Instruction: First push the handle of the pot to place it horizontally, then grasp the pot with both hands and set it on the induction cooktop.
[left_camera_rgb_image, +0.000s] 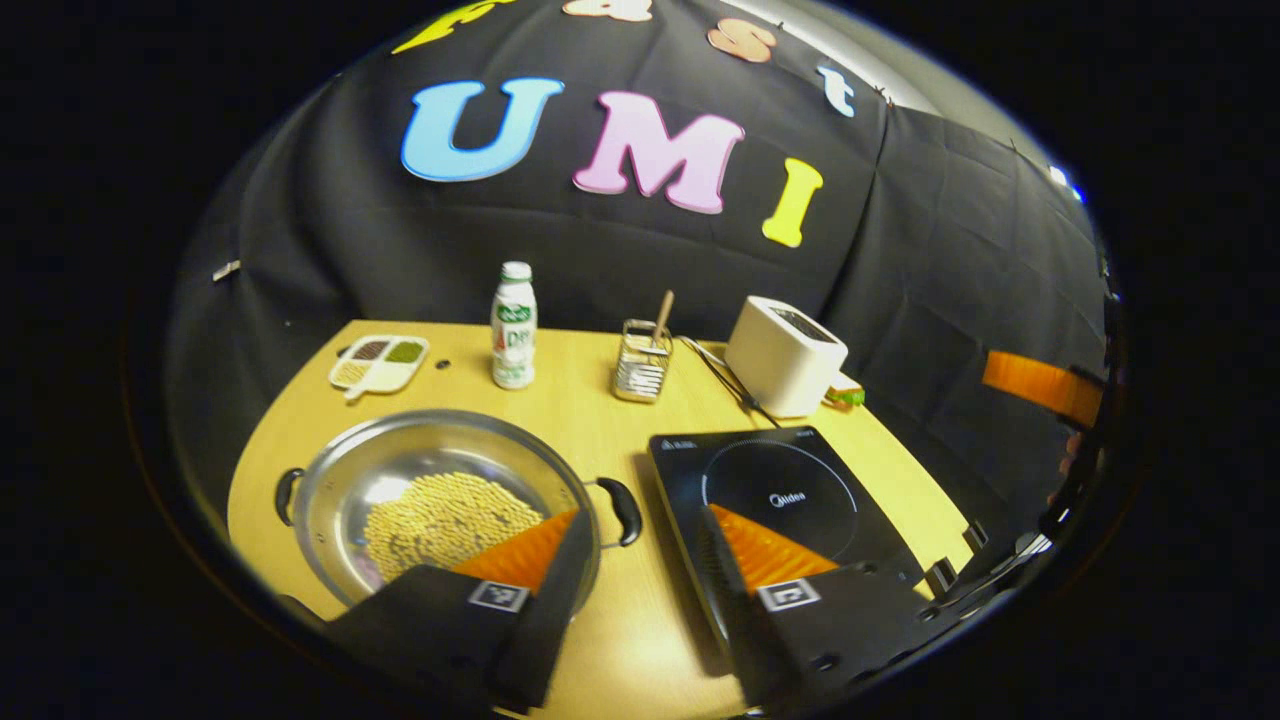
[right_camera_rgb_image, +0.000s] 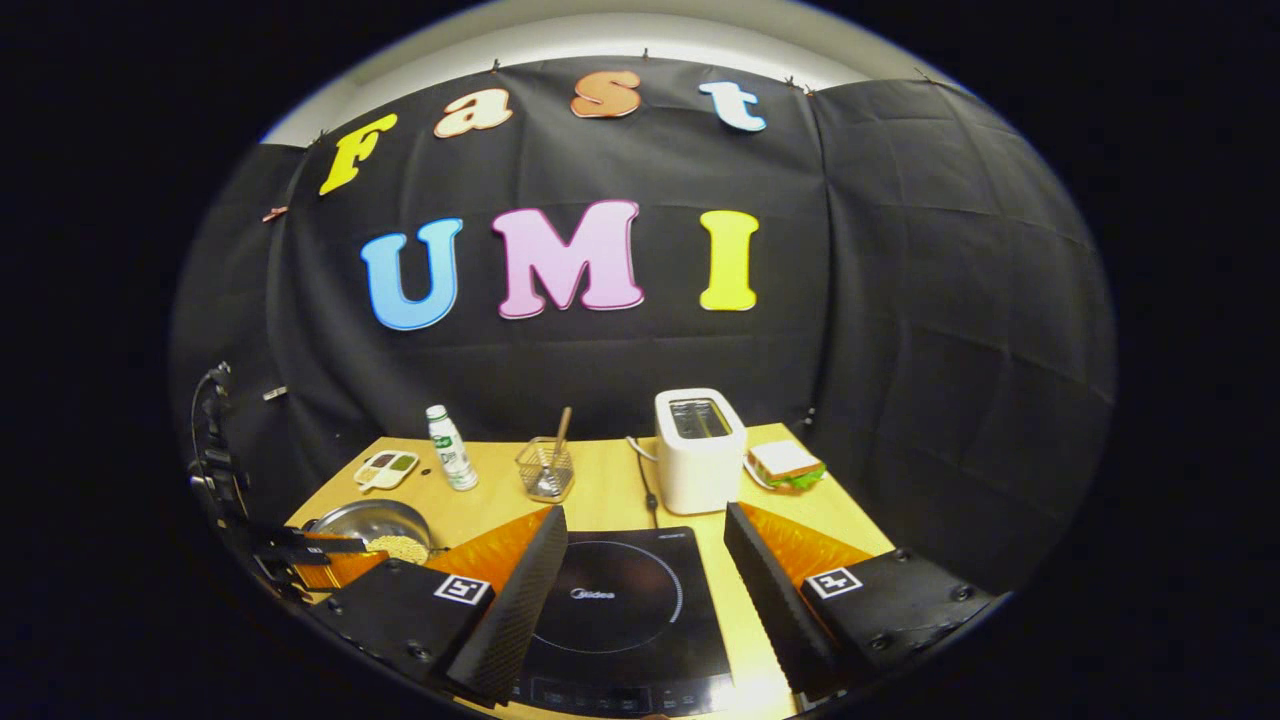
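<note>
A steel pot (left_camera_rgb_image: 440, 470) holding yellow grains sits on the wooden table (left_camera_rgb_image: 620, 420), also seen at the far left in the right gripper view as the pot (right_camera_rgb_image: 375, 522). Its two black handles point left (left_camera_rgb_image: 287, 495) and right (left_camera_rgb_image: 620, 510). The black induction cooktop (left_camera_rgb_image: 790, 490) lies just right of it. My left gripper (left_camera_rgb_image: 645, 545) hovers open above the gap between pot and cooktop, near the right handle. My right gripper (right_camera_rgb_image: 650, 570) hangs open over the cooktop (right_camera_rgb_image: 620, 610), nothing between its fingers. The left gripper (right_camera_rgb_image: 335, 560) shows by the pot's near rim.
Along the back of the table stand a divided dish (left_camera_rgb_image: 380, 362), a white bottle (left_camera_rgb_image: 514, 325), a wire basket (left_camera_rgb_image: 642, 362) with a wooden utensil, and a white toaster (left_camera_rgb_image: 785, 355) with its cord. A sandwich (right_camera_rgb_image: 785, 465) lies right of the toaster (right_camera_rgb_image: 700, 450).
</note>
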